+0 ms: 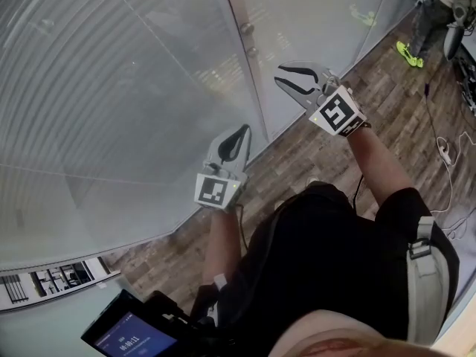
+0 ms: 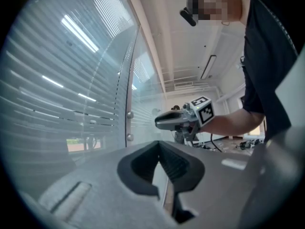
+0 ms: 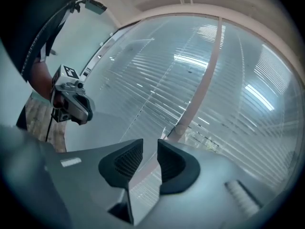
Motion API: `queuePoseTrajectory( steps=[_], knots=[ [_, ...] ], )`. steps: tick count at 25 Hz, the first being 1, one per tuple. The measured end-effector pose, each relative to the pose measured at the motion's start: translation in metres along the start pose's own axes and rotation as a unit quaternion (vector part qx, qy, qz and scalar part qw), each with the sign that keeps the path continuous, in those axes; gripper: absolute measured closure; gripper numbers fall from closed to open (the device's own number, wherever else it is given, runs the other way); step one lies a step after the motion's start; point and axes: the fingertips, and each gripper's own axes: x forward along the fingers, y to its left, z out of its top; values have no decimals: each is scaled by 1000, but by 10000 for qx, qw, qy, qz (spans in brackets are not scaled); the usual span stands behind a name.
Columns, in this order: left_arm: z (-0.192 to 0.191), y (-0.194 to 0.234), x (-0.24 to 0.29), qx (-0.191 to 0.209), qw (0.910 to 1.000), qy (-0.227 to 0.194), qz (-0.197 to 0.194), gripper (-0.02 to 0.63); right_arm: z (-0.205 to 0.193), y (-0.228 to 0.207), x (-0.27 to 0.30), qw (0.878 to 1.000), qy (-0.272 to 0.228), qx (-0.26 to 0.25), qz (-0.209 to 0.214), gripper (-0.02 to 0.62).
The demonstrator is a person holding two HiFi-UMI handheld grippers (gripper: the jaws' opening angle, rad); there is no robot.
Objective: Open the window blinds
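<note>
Behind the glass wall at the left of the head view, the window blinds [image 1: 97, 88] hang lowered across the pane, their slats running horizontally. A pale vertical frame post [image 1: 239, 50] bounds them on the right.

The left gripper [image 1: 240, 135] points level at the glass near the post. Its jaws are closed tip to tip with nothing between them, and it does not touch the blinds. The right gripper [image 1: 285, 76] is held higher and further right, close to the post and also facing the glass. Its jaws stand a little apart, with only the glass and slats visible through the narrow gap, and it holds nothing.

Below runs a wooden floor [image 1: 387, 103] with loose cables [image 1: 440, 143]. Another person [image 1: 439, 10] stands at the far upper right. A small lit screen [image 1: 130, 338] sits at the bottom edge.
</note>
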Motion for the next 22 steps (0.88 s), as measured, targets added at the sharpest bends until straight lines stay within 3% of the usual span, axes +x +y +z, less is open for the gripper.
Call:
queuePoseTrajectory(
  steps=[9, 18, 22],
  knots=[
    [-17, -19, -4, -214, 9996, 38, -198, 603, 5, -39, 41, 9860, 646, -1495, -362, 453],
    [-20, -14, -14, -244, 9996, 10, -119, 603, -4, -64, 86, 9530, 1236, -2698, -604, 369],
    [-24, -12, -21, -253, 9997, 37, -49, 603, -6, -66, 97, 9420, 1360, -3004, -623, 368]
  ],
)
